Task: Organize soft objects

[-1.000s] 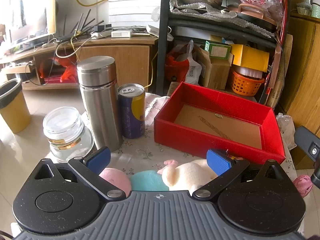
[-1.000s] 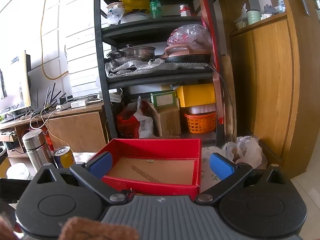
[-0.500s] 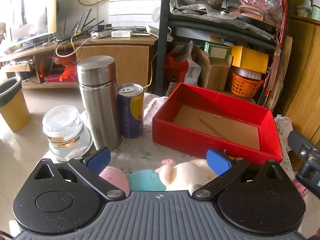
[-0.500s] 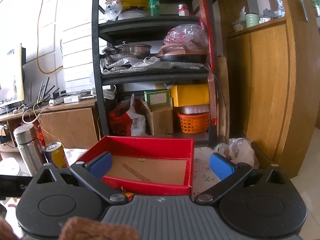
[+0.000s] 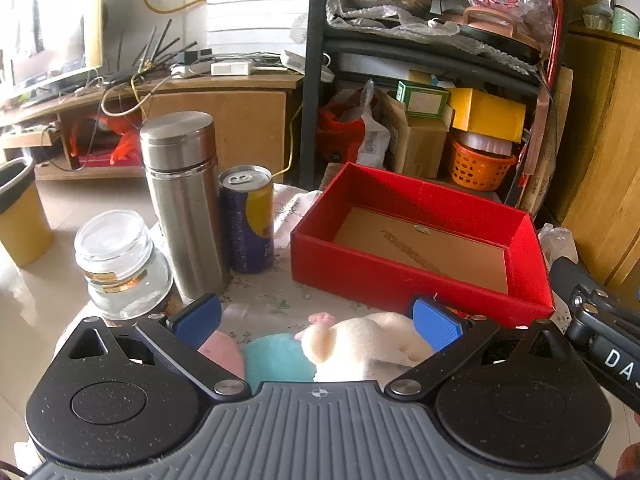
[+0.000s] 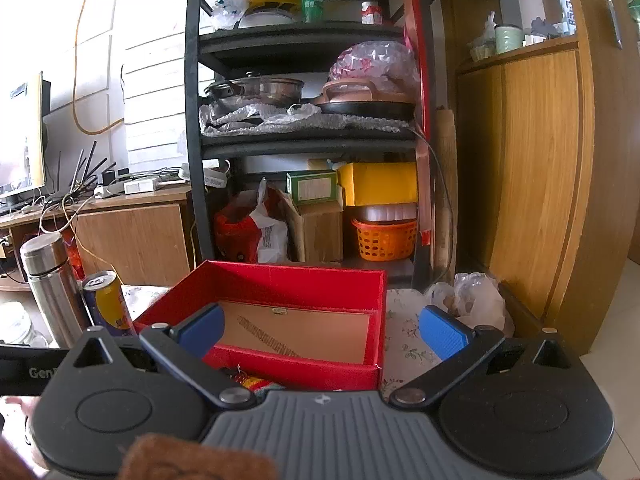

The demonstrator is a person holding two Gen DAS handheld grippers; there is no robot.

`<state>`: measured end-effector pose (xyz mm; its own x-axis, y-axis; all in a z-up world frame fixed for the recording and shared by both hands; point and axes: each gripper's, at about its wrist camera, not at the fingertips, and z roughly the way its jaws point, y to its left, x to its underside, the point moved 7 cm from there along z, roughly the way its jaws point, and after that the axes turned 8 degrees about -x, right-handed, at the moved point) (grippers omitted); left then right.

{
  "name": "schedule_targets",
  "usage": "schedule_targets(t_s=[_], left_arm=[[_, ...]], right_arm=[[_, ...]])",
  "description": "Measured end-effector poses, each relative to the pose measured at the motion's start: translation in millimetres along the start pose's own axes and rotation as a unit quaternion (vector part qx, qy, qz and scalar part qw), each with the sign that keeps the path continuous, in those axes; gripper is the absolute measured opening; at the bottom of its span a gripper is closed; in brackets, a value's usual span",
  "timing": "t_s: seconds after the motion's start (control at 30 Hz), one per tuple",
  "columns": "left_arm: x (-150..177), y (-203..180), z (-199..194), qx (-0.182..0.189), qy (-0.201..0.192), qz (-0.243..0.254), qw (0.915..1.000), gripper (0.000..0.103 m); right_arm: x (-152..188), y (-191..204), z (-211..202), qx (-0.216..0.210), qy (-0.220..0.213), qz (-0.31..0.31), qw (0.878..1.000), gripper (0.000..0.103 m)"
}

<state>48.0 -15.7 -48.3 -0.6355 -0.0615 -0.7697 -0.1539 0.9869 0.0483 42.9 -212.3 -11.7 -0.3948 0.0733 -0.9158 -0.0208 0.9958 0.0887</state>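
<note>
A red open box [image 5: 420, 276] with a brown cardboard floor stands on the flowered tablecloth; it also shows in the right wrist view [image 6: 280, 292]. My left gripper [image 5: 318, 318] is open, its blue pads either side of a white plush toy with pink ears [image 5: 360, 340], a teal soft piece [image 5: 276, 358] and a pink soft piece [image 5: 224, 354] lying just in front of the box. My right gripper [image 6: 322, 330] is open and empty, held in front of the box's near wall. A small colourful object [image 6: 250, 382] peeks below it.
A steel flask [image 5: 182, 204], a blue and yellow can [image 5: 248, 220] and a glass jar [image 5: 120, 264] stand left of the box. A black shelf rack [image 6: 304, 120] with pots and boxes stands behind. A wooden cabinet [image 6: 540, 184] is at the right.
The right gripper has moved in from the right edge of the left wrist view, closer to the box. The left gripper has barely moved.
</note>
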Motion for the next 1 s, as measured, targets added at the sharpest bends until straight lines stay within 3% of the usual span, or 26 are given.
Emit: schedule_targets(t_s=[1.0], left_arm=[[1.2,-0.9,1.6,0.003,0.008,-0.003,1.0000,0.097]], right_arm=[[3.1,-5.3,6.5,-0.005,0.020,0.018,1.000,0.079]])
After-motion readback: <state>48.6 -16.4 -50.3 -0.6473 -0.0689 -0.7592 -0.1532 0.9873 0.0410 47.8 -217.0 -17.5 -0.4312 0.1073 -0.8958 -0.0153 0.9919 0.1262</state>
